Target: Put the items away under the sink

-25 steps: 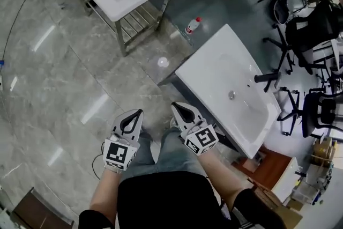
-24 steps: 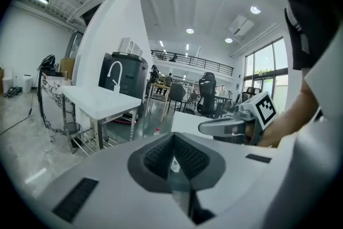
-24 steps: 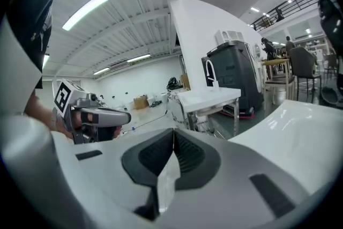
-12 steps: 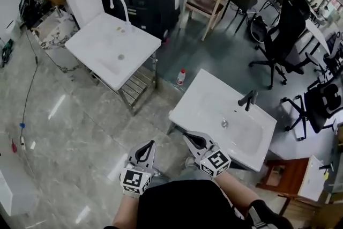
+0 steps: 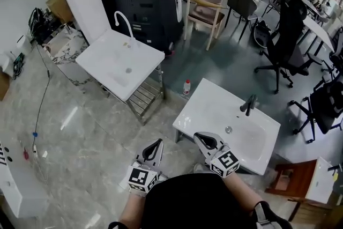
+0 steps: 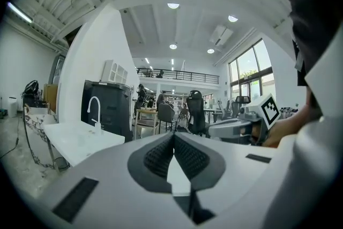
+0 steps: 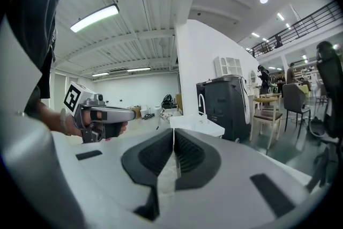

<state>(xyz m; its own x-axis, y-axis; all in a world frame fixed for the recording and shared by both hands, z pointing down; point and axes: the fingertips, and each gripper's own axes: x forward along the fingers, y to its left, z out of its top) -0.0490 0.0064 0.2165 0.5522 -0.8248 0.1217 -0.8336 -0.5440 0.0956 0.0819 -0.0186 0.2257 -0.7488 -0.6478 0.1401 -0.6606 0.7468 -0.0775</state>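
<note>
Stood on a glossy grey floor [image 5: 91, 115] between two white sinks, with left claw [image 5: 156, 143] and right claw [image 5: 200, 137] held roughly level at the waist. Showed both sets of jaws pressed together pad to pad, with nothing gripped in either.

Left a red-capped bottle [image 5: 186, 87] upright on the floor, in the gap between the sinks, just off the far left corner of the near sink [image 5: 214, 104] and well apart from both claws. Found no other loose item plainly in view. Faced a slatted shelf [image 5: 146, 98] under the far sink [image 5: 115, 59], probably the place meant for storage.

Risked, by judgement, toppling the bottle: tall, narrow and light-looking, likely to fall and roll across the smooth floor if nudged by closed jaws or caught off-centre. Needed jaws parted well before the reach, and a square approach to the bottle's body rather than its cap. Risked also knocking a claw against a sink rim on the way under, or setting the bottle across gaps in the slats, there to lean or tip.
</note>
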